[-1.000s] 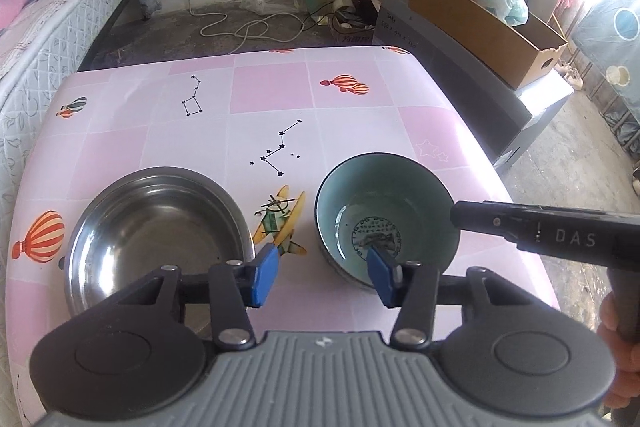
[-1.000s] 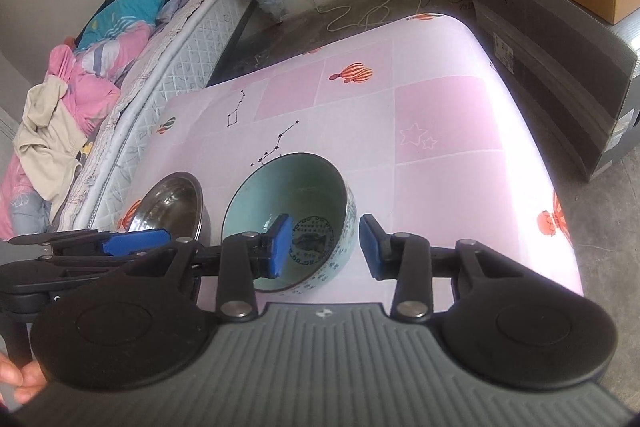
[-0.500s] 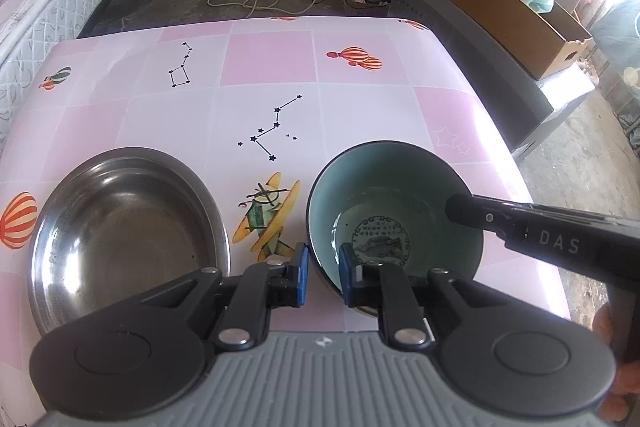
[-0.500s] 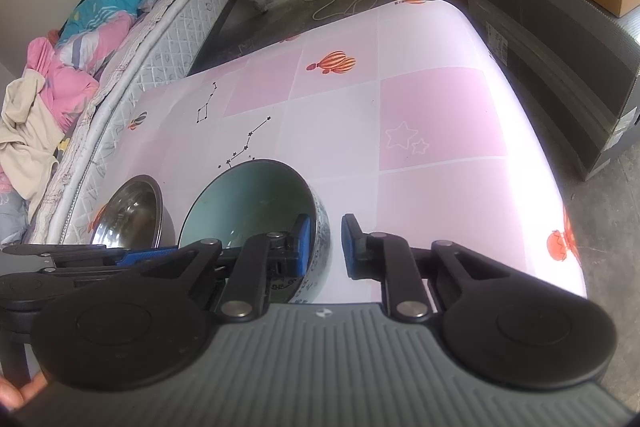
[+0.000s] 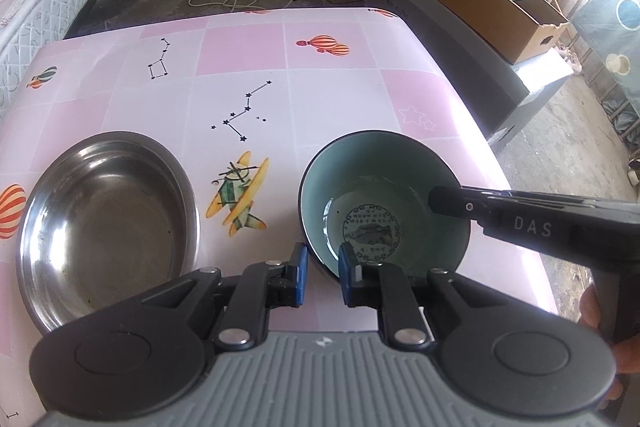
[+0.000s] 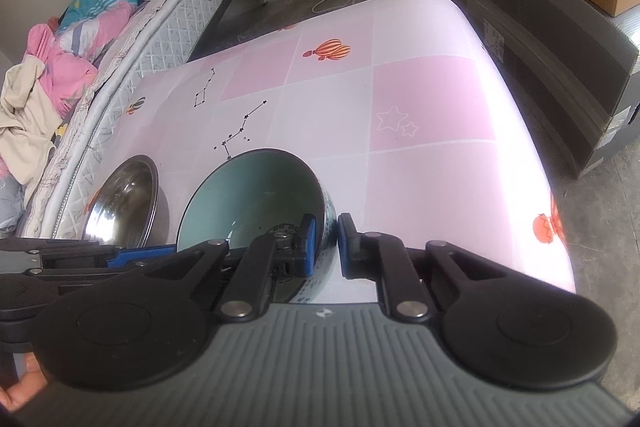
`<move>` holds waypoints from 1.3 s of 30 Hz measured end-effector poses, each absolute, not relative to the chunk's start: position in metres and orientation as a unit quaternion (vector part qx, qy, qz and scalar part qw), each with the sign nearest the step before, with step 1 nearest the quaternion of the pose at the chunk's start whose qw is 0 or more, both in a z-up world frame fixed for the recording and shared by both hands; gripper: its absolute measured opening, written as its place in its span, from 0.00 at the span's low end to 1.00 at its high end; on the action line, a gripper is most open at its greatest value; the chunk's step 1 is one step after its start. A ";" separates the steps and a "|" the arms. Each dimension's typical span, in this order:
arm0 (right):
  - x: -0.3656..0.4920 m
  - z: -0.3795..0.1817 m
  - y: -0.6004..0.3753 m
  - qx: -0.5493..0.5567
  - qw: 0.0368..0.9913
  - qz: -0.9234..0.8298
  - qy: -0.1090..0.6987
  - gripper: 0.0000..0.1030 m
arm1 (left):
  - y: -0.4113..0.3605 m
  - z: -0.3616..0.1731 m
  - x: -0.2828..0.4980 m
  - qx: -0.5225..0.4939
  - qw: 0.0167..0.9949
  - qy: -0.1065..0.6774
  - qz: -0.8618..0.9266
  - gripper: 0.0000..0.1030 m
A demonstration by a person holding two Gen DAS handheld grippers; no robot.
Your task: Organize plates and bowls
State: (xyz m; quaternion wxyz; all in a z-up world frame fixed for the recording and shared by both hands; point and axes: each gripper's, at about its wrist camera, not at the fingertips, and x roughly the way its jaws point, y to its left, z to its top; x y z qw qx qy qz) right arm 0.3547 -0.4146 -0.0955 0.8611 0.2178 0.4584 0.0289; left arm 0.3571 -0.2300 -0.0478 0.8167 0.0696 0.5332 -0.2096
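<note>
On opposite rims, both claws (image 5: 322, 275) (image 6: 327, 246) grip the teal bowl (image 5: 384, 203).

Round stainless-steel bowl (image 5: 108, 223) near-left on pink chequered bench (image 5: 340, 99); dark ceramic bowl with teal inside (image 5: 384, 211) just right, apart; mattress far left.

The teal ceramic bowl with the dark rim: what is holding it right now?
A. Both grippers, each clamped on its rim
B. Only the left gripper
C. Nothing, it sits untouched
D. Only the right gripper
A: the left gripper pinches the near rim of the teal ceramic bowl, and the right gripper pinches its rim on the other side; the steel bowl stands apart, untouched.
</note>
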 end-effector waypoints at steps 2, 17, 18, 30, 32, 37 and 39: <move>0.347 -0.096 -0.418 0.217 0.861 0.030 0.460 0.10 | -0.232 -0.048 0.351 0.069 0.812 0.537 -0.218 0.19; 0.329 -0.103 -0.431 0.243 0.853 0.029 0.461 0.14 | -0.243 -0.059 0.349 0.075 0.808 0.539 -0.225 0.22; 0.330 -0.105 -0.431 0.243 0.853 0.029 0.462 0.15 | -0.244 -0.061 0.350 0.075 0.809 0.539 -0.223 0.22; 0.334 -0.113 -0.422 0.232 0.850 0.023 0.473 0.16 | -0.248 -0.067 0.348 0.084 0.815 0.533 -0.209 0.20; 0.333 -0.113 -0.422 0.232 0.849 0.025 0.473 0.16 | -0.247 -0.066 0.347 0.084 0.816 0.532 -0.210 0.20; 0.334 -0.114 -0.424 0.235 0.849 0.027 0.473 0.16 | -0.248 -0.066 0.345 0.090 0.819 0.528 -0.208 0.20; 0.334 -0.114 -0.425 0.237 0.848 0.027 0.473 0.16 | -0.248 -0.066 0.344 0.090 0.819 0.527 -0.207 0.20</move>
